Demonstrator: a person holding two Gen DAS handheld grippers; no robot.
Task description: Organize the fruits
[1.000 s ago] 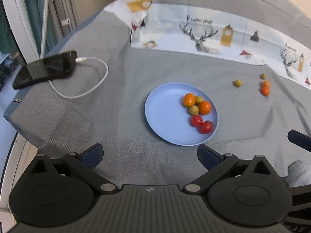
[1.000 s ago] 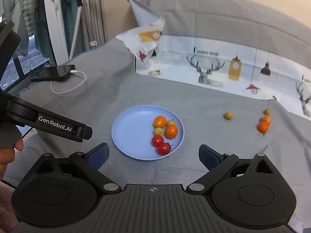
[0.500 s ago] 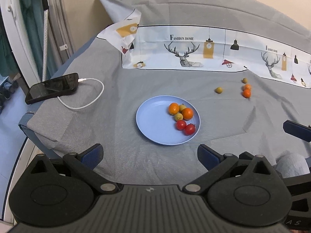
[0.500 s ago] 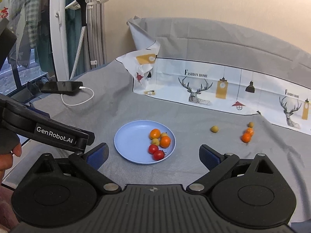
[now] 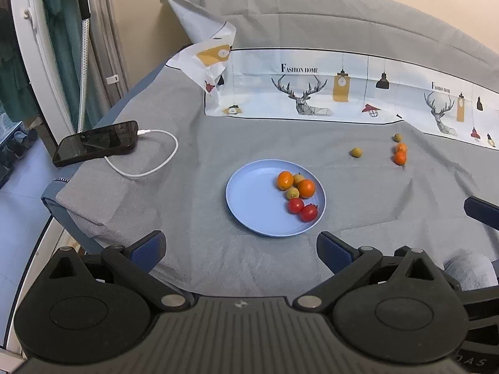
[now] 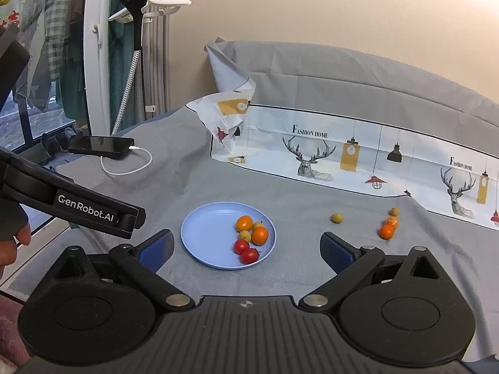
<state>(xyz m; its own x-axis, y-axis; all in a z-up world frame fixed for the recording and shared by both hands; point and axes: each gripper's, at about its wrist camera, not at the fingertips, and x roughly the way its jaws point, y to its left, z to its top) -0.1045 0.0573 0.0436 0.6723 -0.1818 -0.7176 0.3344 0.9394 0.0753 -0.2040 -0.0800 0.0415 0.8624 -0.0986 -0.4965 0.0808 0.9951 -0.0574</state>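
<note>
A light blue plate [image 5: 255, 199] [image 6: 205, 233] lies on the grey cloth. On its right side sit two oranges [image 5: 285, 179] [image 6: 244, 222], two small yellow-green fruits [image 5: 293, 192] and two red tomatoes [image 5: 295, 205] [image 6: 241, 246]. Loose on the cloth to the right lie a yellow-green fruit [image 5: 356, 152] [image 6: 336, 218], two small oranges [image 5: 400, 157] [image 6: 387, 231] and another small yellow-green fruit [image 5: 397, 137] [image 6: 394, 211]. My left gripper [image 5: 241, 249] is open and empty, near and above the plate. My right gripper [image 6: 248, 251] is open and empty too.
A black phone [image 5: 96, 147] [image 6: 101, 147] with a white cable [image 5: 156, 168] lies at the left edge of the surface. A printed deer-pattern cloth [image 5: 312, 93] [image 6: 343, 159] stands along the back. The left gripper's body [image 6: 78, 205] crosses the right wrist view at left.
Both grippers have pulled back and risen from the plate, so plate and fruits look smaller and farther. Both stay open. No fruit has moved.
</note>
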